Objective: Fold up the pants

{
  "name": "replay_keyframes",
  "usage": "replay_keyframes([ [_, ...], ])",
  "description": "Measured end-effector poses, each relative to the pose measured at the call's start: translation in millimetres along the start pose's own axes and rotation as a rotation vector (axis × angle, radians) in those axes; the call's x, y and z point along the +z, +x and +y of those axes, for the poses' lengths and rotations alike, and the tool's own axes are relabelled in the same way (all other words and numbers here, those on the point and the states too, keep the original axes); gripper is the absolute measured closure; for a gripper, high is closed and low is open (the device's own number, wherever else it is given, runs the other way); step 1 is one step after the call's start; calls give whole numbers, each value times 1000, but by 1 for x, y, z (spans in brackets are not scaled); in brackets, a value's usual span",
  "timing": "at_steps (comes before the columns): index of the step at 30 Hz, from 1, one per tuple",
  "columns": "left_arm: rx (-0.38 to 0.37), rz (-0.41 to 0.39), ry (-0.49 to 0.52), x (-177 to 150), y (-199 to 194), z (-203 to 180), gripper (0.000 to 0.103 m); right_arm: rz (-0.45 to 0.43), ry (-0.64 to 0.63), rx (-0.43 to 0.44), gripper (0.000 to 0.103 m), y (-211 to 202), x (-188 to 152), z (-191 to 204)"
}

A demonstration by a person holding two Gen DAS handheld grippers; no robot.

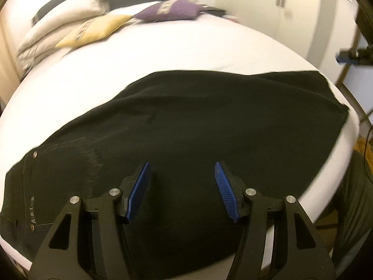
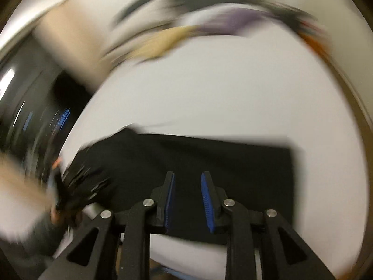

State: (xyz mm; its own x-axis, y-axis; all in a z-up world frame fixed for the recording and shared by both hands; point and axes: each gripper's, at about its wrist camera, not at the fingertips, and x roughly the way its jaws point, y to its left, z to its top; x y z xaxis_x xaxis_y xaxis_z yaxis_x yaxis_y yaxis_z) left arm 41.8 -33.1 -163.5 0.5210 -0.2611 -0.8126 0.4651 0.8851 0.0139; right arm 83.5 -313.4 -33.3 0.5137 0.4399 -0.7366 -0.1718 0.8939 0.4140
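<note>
1. Waistband end, far left of the left wrist view: the black pants (image 1: 186,126) lie spread lengthwise across the white bed (image 1: 163,53), near its front edge. The waistband, with a metal button (image 1: 35,154) and a small label, sits at the left. Judgement: this thicker end is the anchor and is best left flat while the lighter end is carried over it.

2. Left gripper (image 1: 183,192): jaws stand wide apart, nothing between the blue pads (image 1: 139,191). It hovers over the mid-section of the garment near the front edge. Judgement: for a clean fold, it needs to come down on the near edge and pinch all layers together, not the top layer alone.

3. Centre of the garment: the cloth appears largely smooth, with faint creases. The pants seem already laid leg over leg, though the dark fabric hides the layering, so this cannot be confirmed.

4. Hem end, right of the left wrist view: the leg end lies close to the bed's right-hand edge.

5. Right gripper (image 2: 187,201): jaws stand at a narrow gap, holding nothing. The right wrist view is heavily blurred; the gripper sits above the near edge of the pants (image 2: 186,158), by the squared end. Judgement: it needs to open wider before taking the hem.

6. Recommendation: grip both corners level, lift only slightly, carry the hem towards the waistband, and align edges before release. Risk: an uneven lift skews the fold.

7. Background: yellow pillow (image 1: 93,31) and purple pillow (image 1: 170,10) lie well apart from the work.
</note>
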Motion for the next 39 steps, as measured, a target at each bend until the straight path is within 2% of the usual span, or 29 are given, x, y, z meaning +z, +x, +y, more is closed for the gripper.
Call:
replay_keyframes([
  [1, 0, 9, -11, 1, 4, 5, 47, 41, -100, 35, 76, 23, 16, 23],
  [2, -1, 24, -18, 2, 9, 10, 47, 99, -217, 28, 76, 56, 37, 49],
  [4, 2, 50, -10, -1, 19, 14, 47, 194, -372, -5, 76, 105, 62, 77],
  [6, 0, 53, -4, -6, 28, 16, 46, 269, -491, -30, 76, 143, 74, 91],
  [9, -10, 31, -29, -11, 35, 24, 46, 364, -634, -62, 76, 181, 76, 101],
  [11, -9, 23, -33, -14, 39, 26, 46, 412, -684, -75, 76, 196, 74, 100],
  [15, -15, 18, -31, -14, 44, 28, 45, 470, -751, -44, 76, 202, 60, 99],
  [18, -15, 15, -28, -26, 38, 22, 45, 491, -790, -100, 76, 211, 57, 92],
  [24, -19, 7, -24, -35, 31, 22, 45, 383, -599, 56, 76, 181, 90, 62],
  [26, -21, 4, -23, -37, 31, 22, 45, 357, -588, 22, 76, 172, 100, 49],
  [28, -23, 2, -23, -38, 31, 23, 45, 386, -625, -12, 76, 176, 101, 43],
  [31, -21, 0, -24, -40, 31, 23, 45, 442, -711, -32, 77, 184, 85, 51],
  [34, -19, -2, -22, -40, 31, 20, 45, 456, -768, -77, 77, 192, 81, 56],
  [35, -18, -2, -21, -40, 31, 20, 45, 465, -786, -114, 80, 197, 79, 54],
  [39, -17, -4, -22, -40, 29, 18, 45, 498, -798, -167, 89, 208, 77, 46],
])
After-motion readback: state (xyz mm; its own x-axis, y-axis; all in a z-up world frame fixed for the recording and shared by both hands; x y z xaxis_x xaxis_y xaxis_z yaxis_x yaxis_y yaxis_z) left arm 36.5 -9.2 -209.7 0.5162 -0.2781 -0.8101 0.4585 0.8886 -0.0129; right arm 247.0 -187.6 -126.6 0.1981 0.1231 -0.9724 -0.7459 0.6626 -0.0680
